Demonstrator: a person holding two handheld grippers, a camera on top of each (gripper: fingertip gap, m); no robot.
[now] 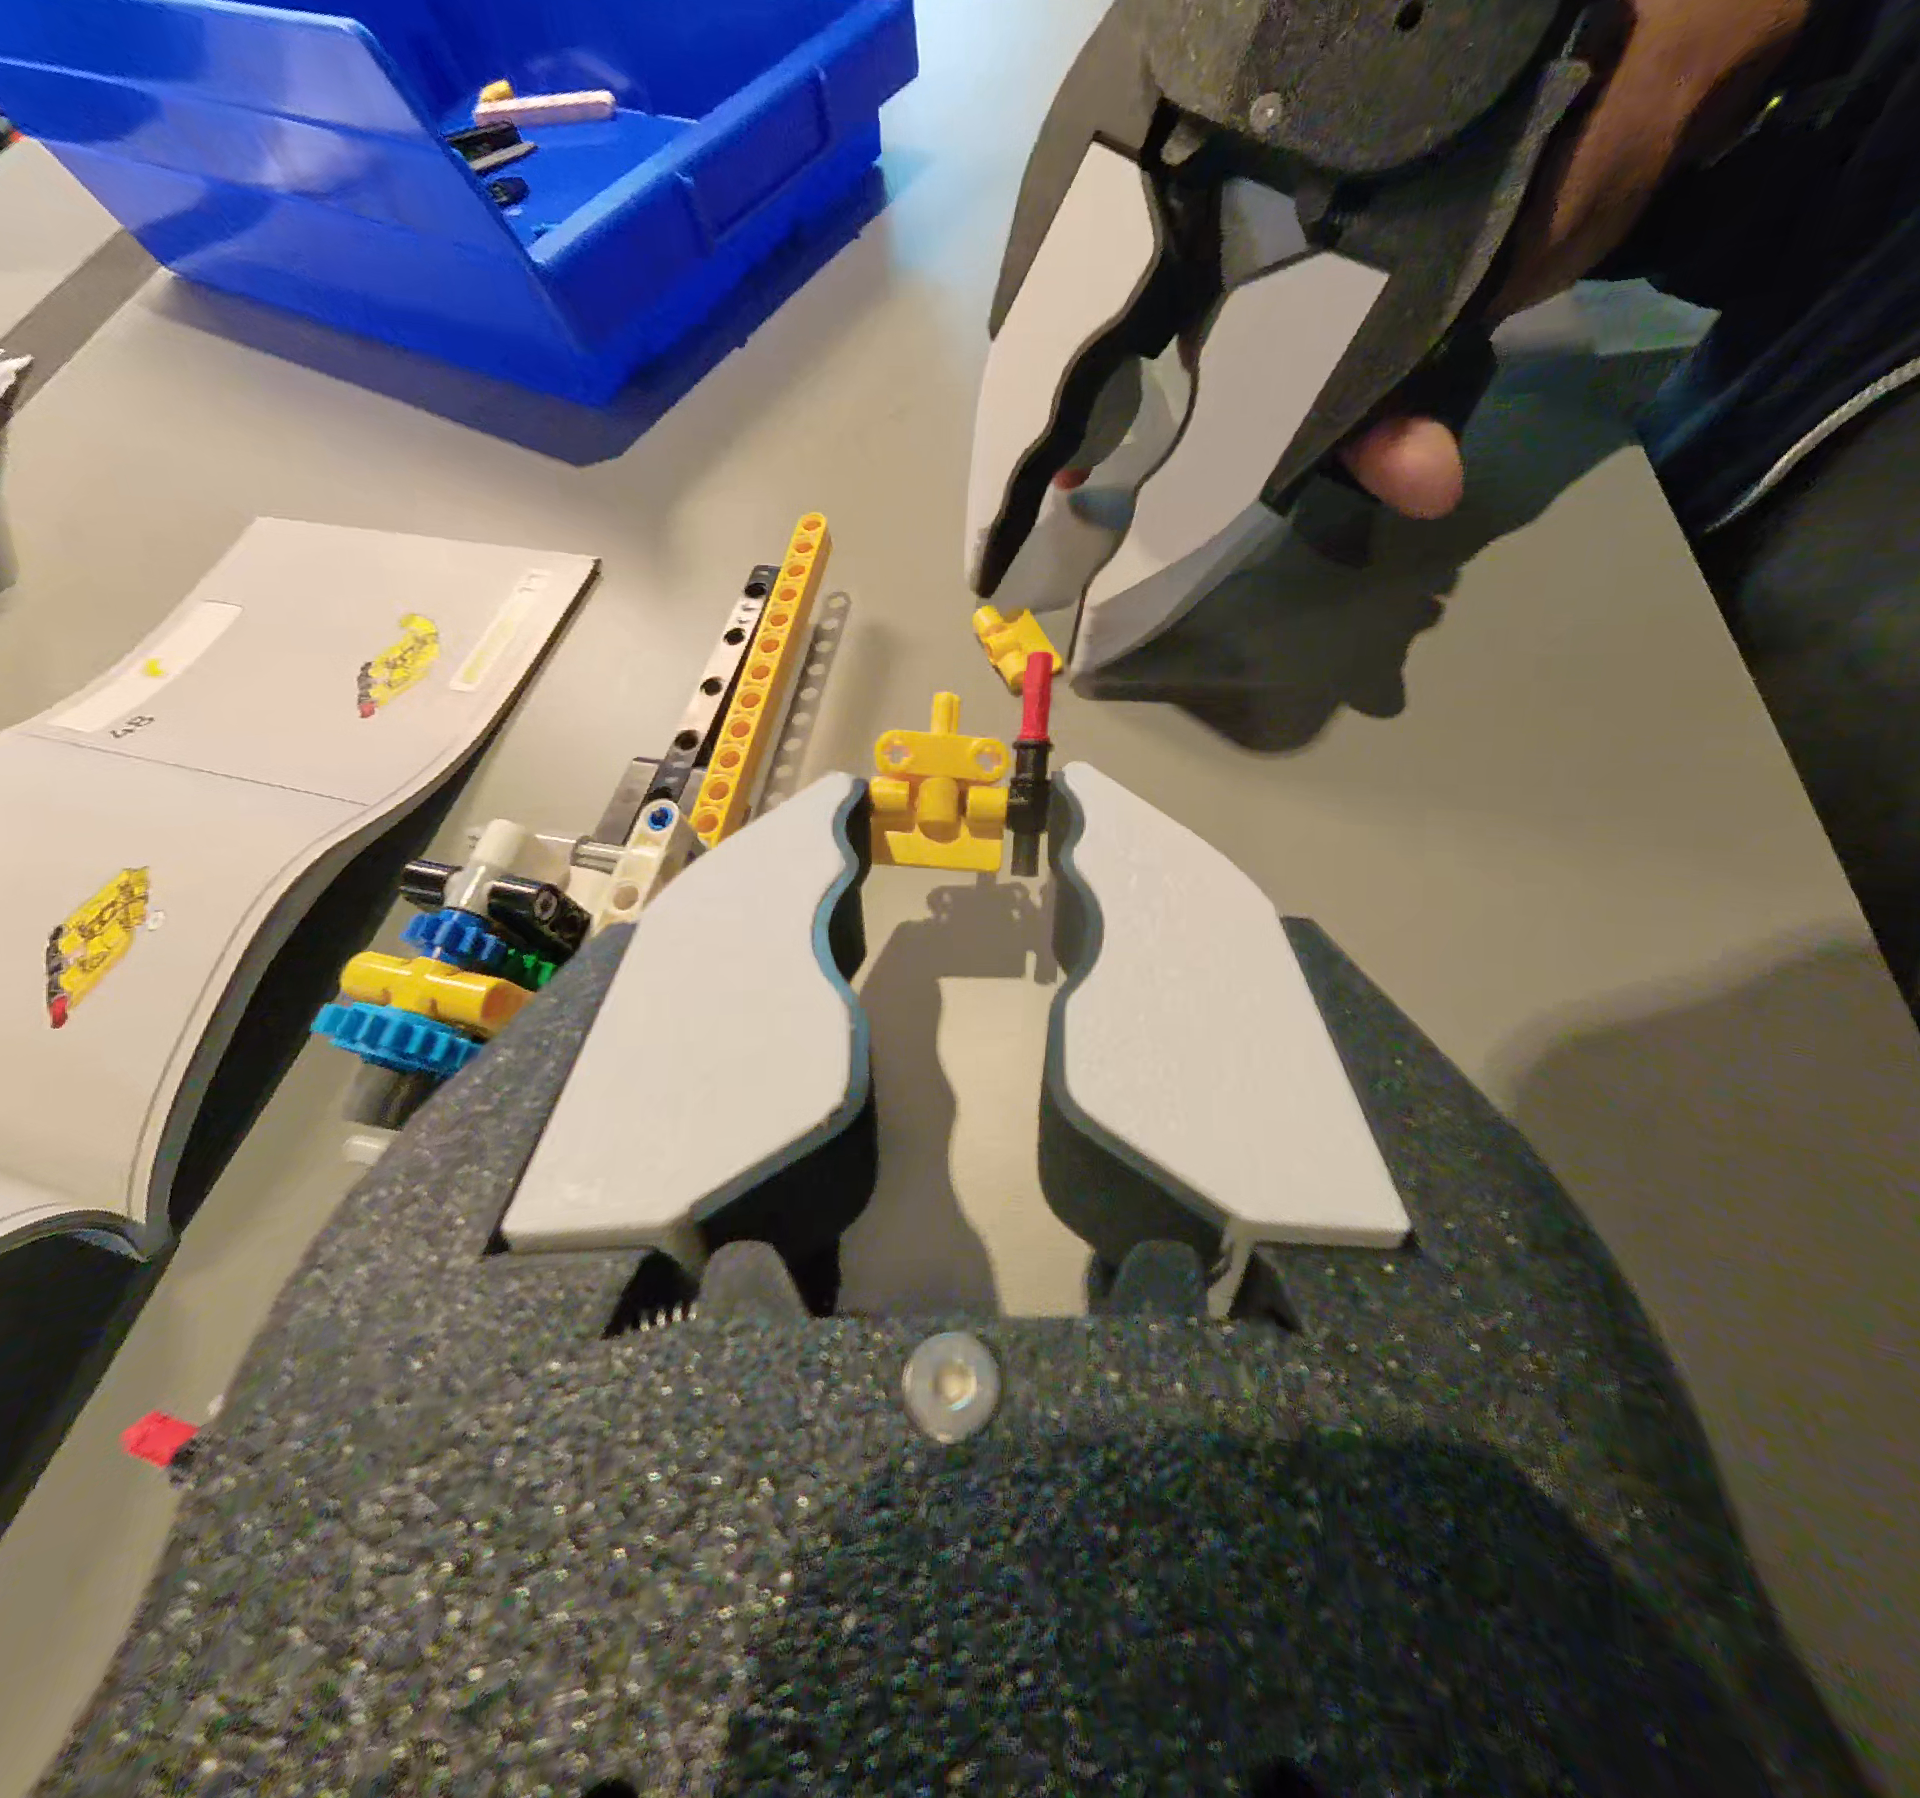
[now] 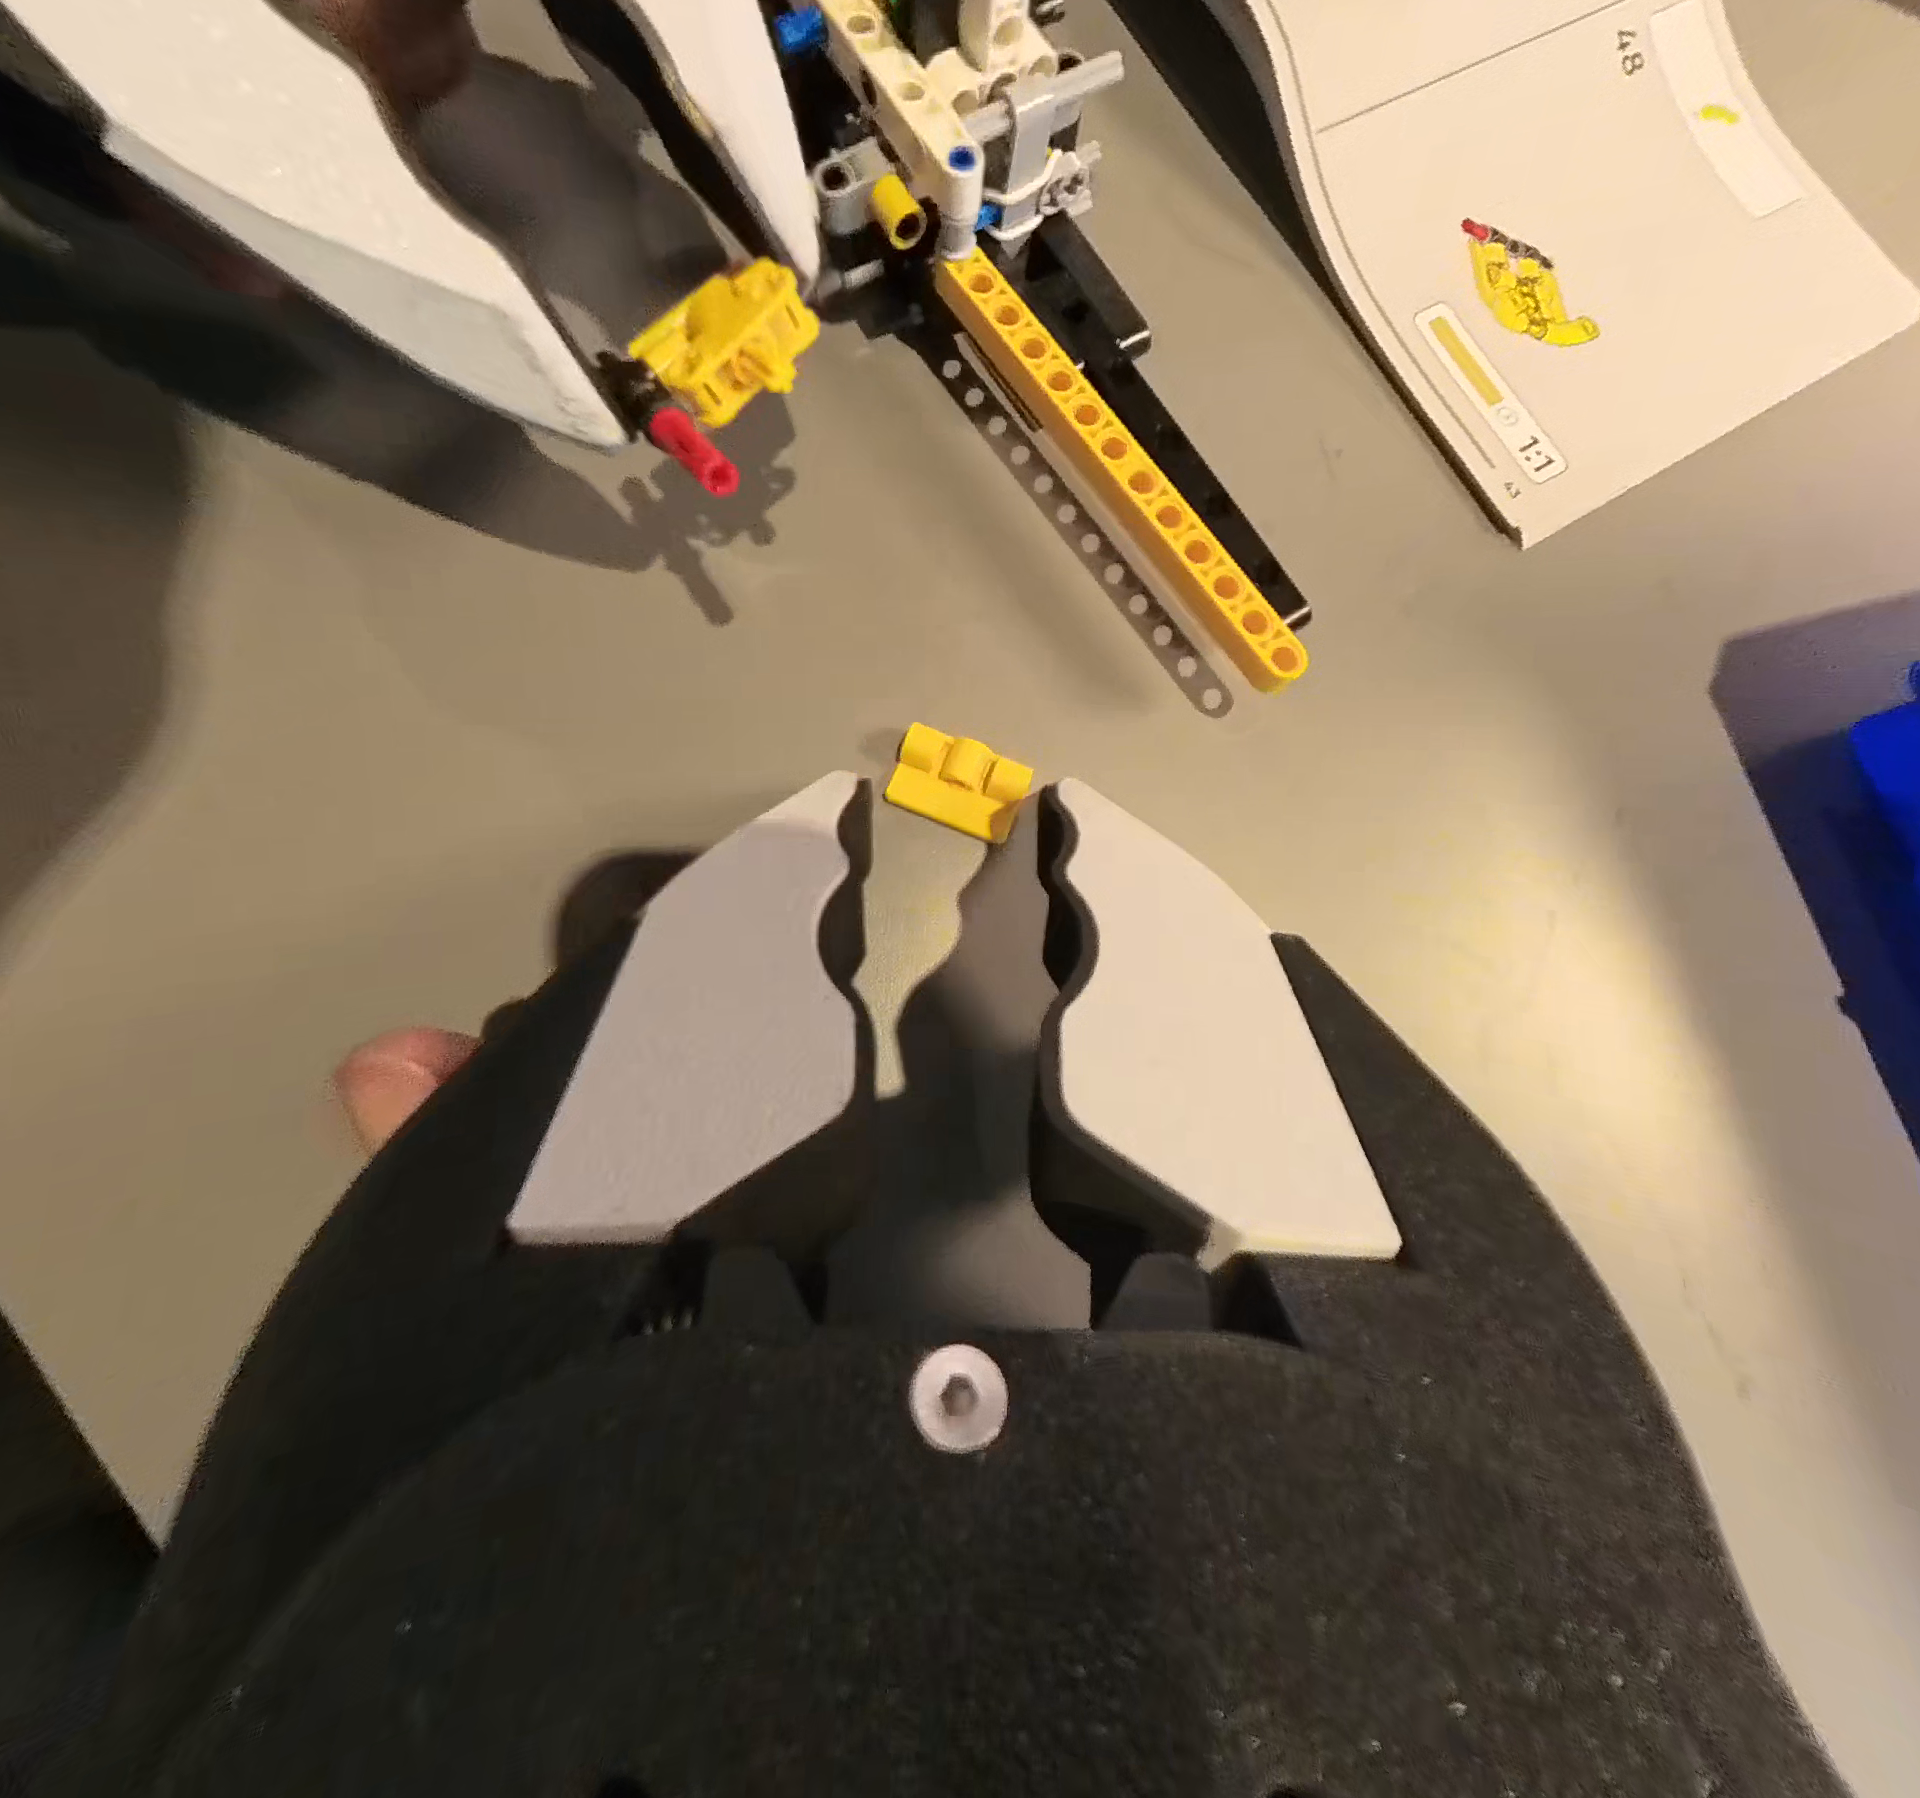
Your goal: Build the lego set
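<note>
My left gripper (image 1: 961,792) is shut on a small yellow sub-assembly (image 1: 935,813) with a black pin and a red axle (image 1: 1036,694) on its right side, held a little above the grey table. It also shows in the right wrist view (image 2: 727,335), between the left gripper's pale fingers (image 2: 717,335). My right gripper (image 2: 951,803) is open, its tips low on either side of a small loose yellow connector (image 2: 956,780) that lies on the table. In the left wrist view the right gripper (image 1: 1039,626) hovers over that connector (image 1: 1013,642).
The partly built model, with a long yellow beam (image 1: 764,678) (image 2: 1132,470) and blue gears (image 1: 405,1031), lies left of my left gripper. An open instruction booklet (image 1: 208,813) (image 2: 1507,190) lies beyond it. A blue bin (image 1: 468,138) with loose parts stands behind. A red piece (image 1: 156,1436) lies near. Some 8 cm of space lies between my two pairs of fingers. Measured from the fingertips, the red piece (image 1: 156,1436) is 12 cm or so from the left gripper and 20 cm from the right.
</note>
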